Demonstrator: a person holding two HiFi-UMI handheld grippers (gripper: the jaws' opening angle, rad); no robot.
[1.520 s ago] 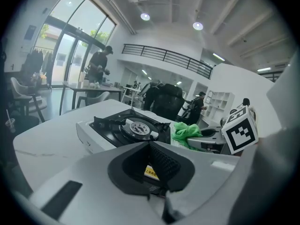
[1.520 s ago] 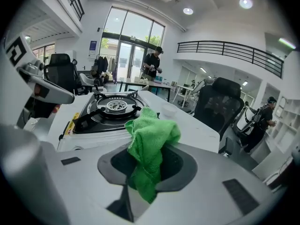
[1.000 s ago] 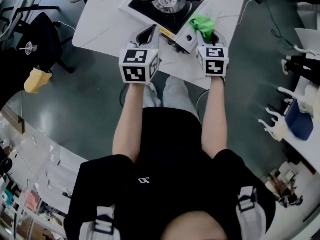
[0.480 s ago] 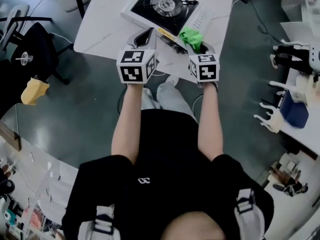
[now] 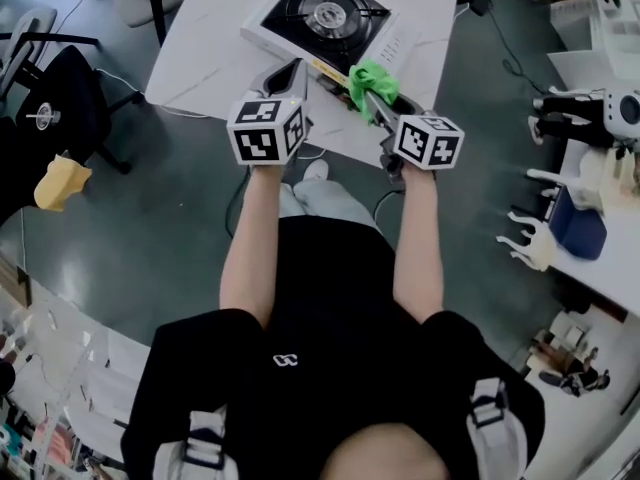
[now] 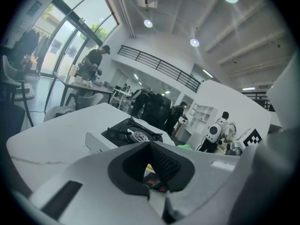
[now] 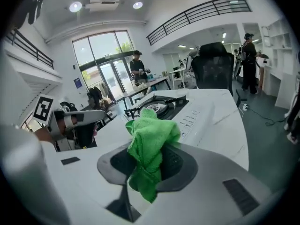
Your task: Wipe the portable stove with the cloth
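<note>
- Left gripper (image 5: pixel 292 69): clenched on nothing. Its own view shows the jaws meeting at the tips with only the pad hollow between them. It hangs over the near edge of the white table (image 5: pixel 196 60), just short of the stove's front.
- Portable stove (image 5: pixel 324 13): single burner with a black top. It sits at an angle on the table with its front towards the near edge. No gripper touches it.
- Right gripper (image 5: pixel 376 95): clamped on the green cloth (image 5: pixel 367 75), which bunches above the jaws and hangs below them. The cloth is held over the near edge, beside the stove's front right corner. I see no contact with the stove.
- Progress, in my judgement: the cloth is in hand and presented to the stove. No stroke is in evidence, and I treat the top, front and sides as all still to wipe.
- Writing: both cubes carry black-and-white square markers, with no text. The stove front has a yellow and red label, too small to read. Rows of fine print run along its white side, illegible. The small white emblem on my shirt cannot be read.
</note>
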